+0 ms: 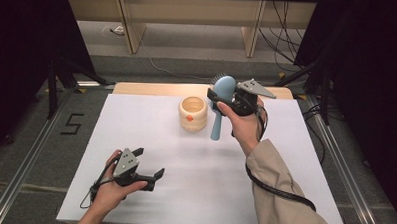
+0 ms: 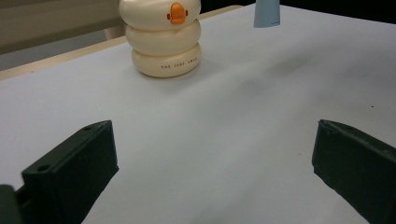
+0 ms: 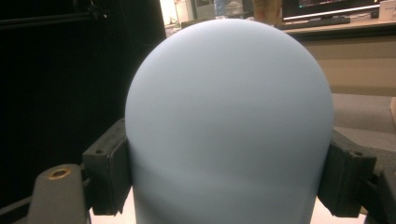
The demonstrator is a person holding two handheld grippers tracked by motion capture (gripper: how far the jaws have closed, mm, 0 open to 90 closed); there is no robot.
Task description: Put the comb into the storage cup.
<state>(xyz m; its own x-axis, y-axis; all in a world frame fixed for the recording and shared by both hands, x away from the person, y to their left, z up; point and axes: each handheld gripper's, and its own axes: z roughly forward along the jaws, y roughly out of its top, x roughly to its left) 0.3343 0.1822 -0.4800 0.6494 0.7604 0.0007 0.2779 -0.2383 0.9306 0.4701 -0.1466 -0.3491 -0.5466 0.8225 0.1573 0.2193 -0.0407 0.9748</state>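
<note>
While the right gripper point(image 1: 226, 99) clamps the blue hairbrush point(image 1: 220, 105) by its head, the dangling handle could swing and knock the cream duck cup point(image 1: 192, 113). Left gripper point(image 1: 143, 166) rests wide open, empty.

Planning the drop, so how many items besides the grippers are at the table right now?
2. A blue hairbrush clamped in the right gripper, held handle-down above the white table; a cream duck-faced ringed holder standing just left of it. The left gripper is open.
</note>
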